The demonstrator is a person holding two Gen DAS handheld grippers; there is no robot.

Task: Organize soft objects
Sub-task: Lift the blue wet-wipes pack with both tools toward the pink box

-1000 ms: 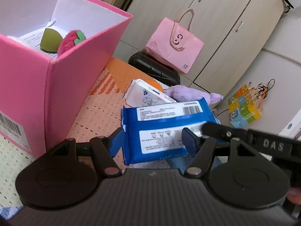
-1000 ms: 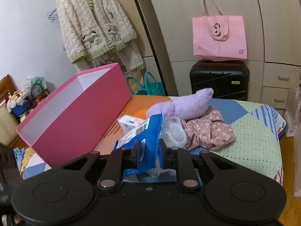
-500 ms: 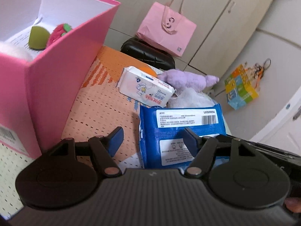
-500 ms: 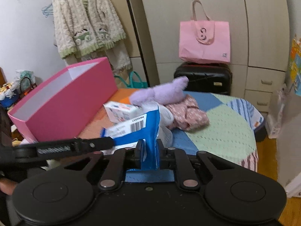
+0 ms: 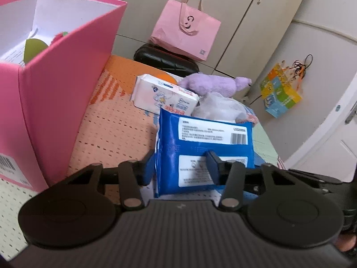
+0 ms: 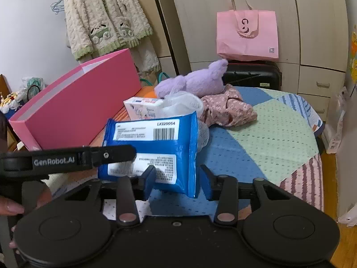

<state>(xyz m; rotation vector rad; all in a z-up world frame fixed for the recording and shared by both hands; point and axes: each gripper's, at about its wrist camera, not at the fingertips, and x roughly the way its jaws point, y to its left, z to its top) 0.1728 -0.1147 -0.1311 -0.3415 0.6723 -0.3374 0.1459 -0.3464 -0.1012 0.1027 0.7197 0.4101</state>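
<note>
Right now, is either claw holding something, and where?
The left gripper pinches the blue wipes pack by its near lower end. The right gripper has just opened.

At the left of the frame we see a bright pink box (image 5: 67, 93) with a white inside, holding an olive-green shape (image 5: 33, 49). In the centre sits a blue wipes pack (image 5: 205, 147) with white labels and a black barcode; above it lie a white tissue pack (image 5: 162, 96) with red and blue print, a lilac plush toy (image 6: 194, 82) and a dusty-pink floral cloth (image 6: 227, 109). The bed cover (image 6: 274, 134) is a dotted patchwork of orange, blue, pale green and stripes. At upper right we see a pink bag (image 6: 247, 33) on a black suitcase (image 6: 254, 76); at upper left, a cream cardigan (image 6: 104, 17) trimmed green.
</note>
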